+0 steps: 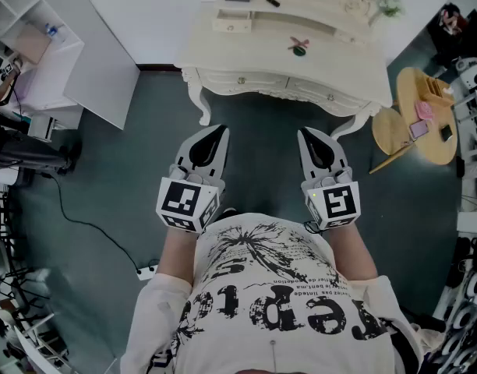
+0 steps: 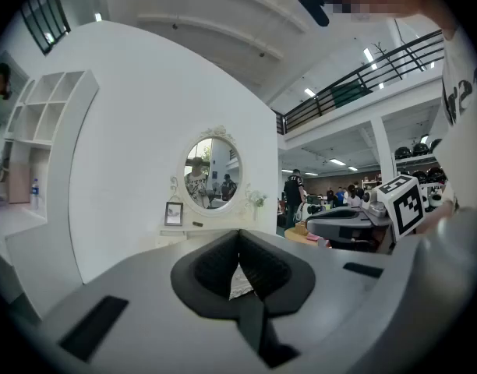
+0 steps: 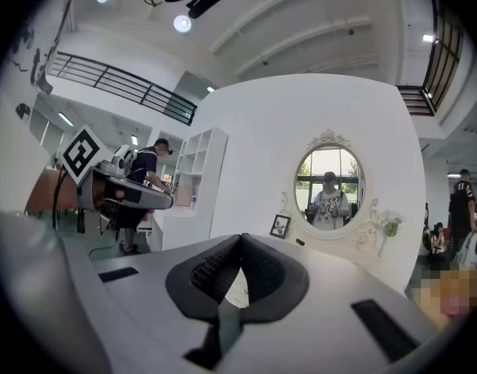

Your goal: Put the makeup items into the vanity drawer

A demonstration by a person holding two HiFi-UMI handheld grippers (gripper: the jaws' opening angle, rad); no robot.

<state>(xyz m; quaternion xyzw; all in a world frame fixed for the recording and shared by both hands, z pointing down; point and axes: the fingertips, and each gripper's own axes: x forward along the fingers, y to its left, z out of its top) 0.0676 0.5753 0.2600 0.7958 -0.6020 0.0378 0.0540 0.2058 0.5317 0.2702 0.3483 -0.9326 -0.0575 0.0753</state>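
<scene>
From the head view, the left gripper (image 1: 220, 130) and right gripper (image 1: 304, 134) hang side by side, well short of the vanity (image 1: 254, 57), whose top carries the makeup items (image 1: 299, 47) above a shut drawer (image 1: 240, 80). Left gripper view: jaws pressed together, empty. Right gripper view: jaws likewise together, empty.

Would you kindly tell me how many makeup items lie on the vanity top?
2: a black stick at the back, and a pink-and-dark item nearer the front edge. Others may be hidden or too small to tell.

Bright ceiling lights, sharp head view, fisheye-warped gripper views with dark corners.
</scene>
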